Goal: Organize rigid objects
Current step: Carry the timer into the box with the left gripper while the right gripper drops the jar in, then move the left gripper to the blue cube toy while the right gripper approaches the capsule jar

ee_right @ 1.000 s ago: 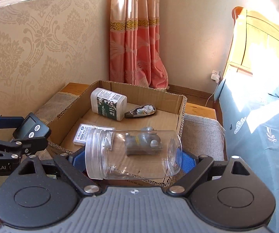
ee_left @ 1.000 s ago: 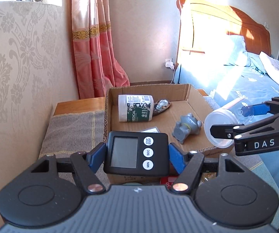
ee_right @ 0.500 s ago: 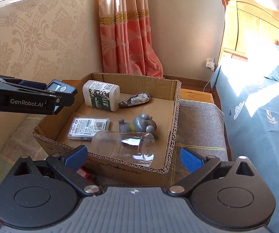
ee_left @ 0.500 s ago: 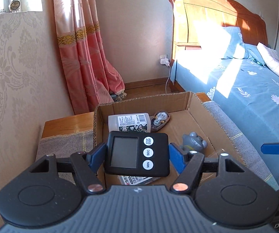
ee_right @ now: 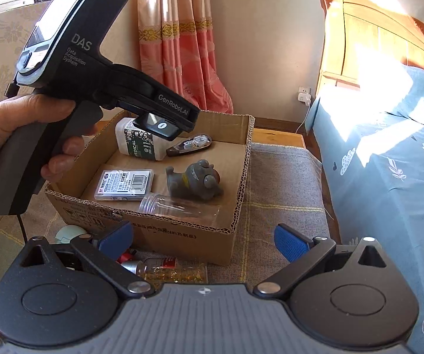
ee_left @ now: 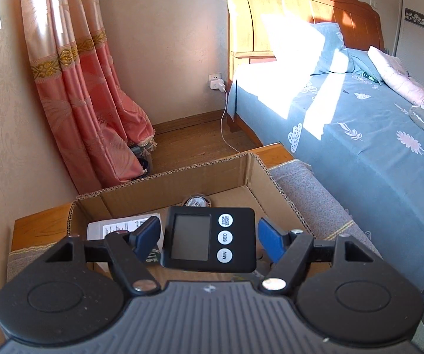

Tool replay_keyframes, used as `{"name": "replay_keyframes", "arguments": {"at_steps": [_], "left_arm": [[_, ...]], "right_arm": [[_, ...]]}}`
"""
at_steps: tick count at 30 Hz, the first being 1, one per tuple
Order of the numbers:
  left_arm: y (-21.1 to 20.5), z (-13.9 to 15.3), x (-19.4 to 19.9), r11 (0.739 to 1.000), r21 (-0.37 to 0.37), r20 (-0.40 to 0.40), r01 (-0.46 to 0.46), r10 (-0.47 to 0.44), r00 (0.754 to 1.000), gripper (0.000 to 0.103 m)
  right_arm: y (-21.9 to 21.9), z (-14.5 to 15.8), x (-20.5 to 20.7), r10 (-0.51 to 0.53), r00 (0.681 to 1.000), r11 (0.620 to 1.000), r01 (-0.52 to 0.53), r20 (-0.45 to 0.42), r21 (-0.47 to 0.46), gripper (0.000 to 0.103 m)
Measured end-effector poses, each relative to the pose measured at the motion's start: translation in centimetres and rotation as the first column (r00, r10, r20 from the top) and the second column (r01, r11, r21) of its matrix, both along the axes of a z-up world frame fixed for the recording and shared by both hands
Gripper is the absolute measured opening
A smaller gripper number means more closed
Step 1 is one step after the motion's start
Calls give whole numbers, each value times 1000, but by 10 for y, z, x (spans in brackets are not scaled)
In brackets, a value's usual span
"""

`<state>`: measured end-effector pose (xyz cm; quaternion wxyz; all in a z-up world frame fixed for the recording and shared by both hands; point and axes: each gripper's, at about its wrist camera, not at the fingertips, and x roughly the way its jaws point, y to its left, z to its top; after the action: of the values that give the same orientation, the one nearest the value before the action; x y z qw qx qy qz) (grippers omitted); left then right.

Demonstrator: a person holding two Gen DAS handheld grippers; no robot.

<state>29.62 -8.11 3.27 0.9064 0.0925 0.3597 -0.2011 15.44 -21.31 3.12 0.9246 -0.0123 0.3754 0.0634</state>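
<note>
At frame center, the left gripper, jaws just spreading, releases the timer over the cardboard box; the right gripper gapes empty.

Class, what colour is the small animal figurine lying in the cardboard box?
Grey; the small animal figurine shows best in the right wrist view.

box: bottle rear-left | figurine centre-right | jar — front (lying) | timer above
</note>
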Motion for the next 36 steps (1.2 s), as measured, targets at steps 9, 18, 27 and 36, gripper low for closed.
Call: {"name": "replay_keyframes", "arguments": {"at_steps": [9, 18, 27, 36], "left_arm": [[11, 16, -25, 1000, 6, 45, -26, 26, 999, 98], [44, 16, -83, 997, 18, 66, -71, 70, 995, 98], [86, -9, -133, 978, -40, 45, -203, 205, 978, 101], [116, -55, -156, 964, -36, -58, -264, 261, 963, 101]], "right_arm": [[-9, -5, -6, -28, 1000, 999, 28, -15, 33, 103], [-12, -12, -13, -52, 998, 997, 54, -26, 62, 103], [-5, -29, -28, -34, 997, 999, 37, -68, 37, 103], [9, -42, -40, 16, 996, 999, -13, -85, 29, 103]]}}
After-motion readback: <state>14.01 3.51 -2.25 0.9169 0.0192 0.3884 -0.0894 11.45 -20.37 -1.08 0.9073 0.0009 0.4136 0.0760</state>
